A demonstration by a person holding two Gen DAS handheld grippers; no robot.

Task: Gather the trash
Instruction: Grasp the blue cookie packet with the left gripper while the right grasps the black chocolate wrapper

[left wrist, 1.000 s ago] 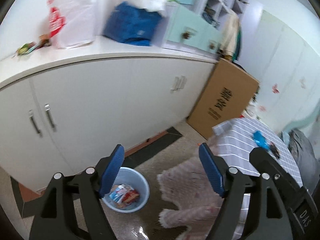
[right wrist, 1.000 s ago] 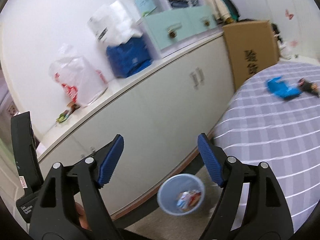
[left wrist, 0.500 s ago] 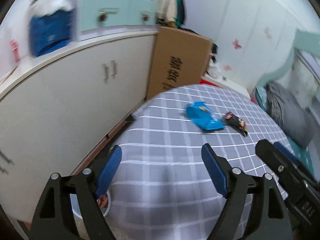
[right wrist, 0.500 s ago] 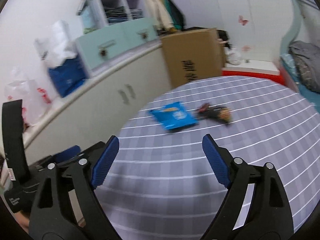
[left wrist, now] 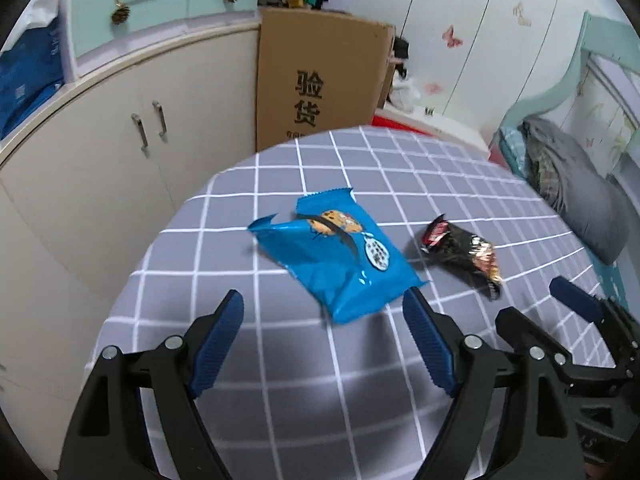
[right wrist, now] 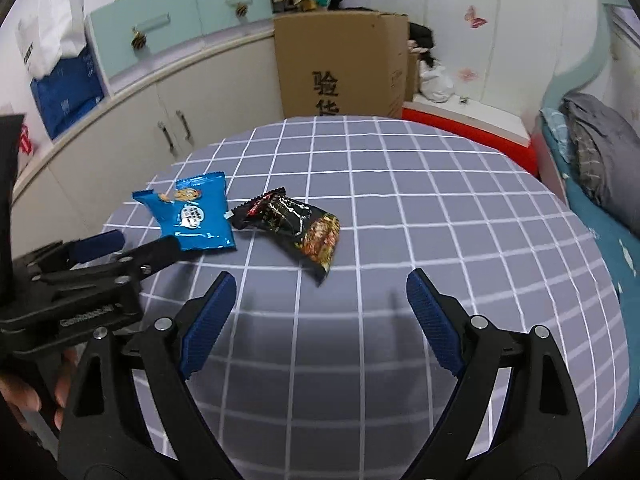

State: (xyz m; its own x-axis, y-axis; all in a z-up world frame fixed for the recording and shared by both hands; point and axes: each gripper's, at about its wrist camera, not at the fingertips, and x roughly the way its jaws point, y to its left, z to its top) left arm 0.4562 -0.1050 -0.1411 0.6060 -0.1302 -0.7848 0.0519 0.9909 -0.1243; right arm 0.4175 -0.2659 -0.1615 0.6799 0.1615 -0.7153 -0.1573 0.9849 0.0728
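Observation:
A blue snack wrapper (left wrist: 340, 256) lies flat on the round table with the grey checked cloth (left wrist: 280, 380); it also shows in the right wrist view (right wrist: 196, 212). A black snack wrapper (left wrist: 464, 252) lies just right of it, also in the right wrist view (right wrist: 296, 228). My left gripper (left wrist: 324, 332) is open and empty, hovering just short of the blue wrapper. My right gripper (right wrist: 320, 312) is open and empty, just short of the black wrapper. The left gripper appears in the right wrist view (right wrist: 132, 244), and the right gripper in the left wrist view (left wrist: 544, 300).
White cabinets (left wrist: 120, 140) curve behind the table on the left. A tall cardboard box (left wrist: 320, 80) stands behind the table. A bed with grey bedding (right wrist: 592, 148) is on the right. A red step (right wrist: 472, 132) lies beyond the table.
Both grippers swung from the cabinets and the floor bin to the table and moved closer to the two wrappers. Both stayed open.

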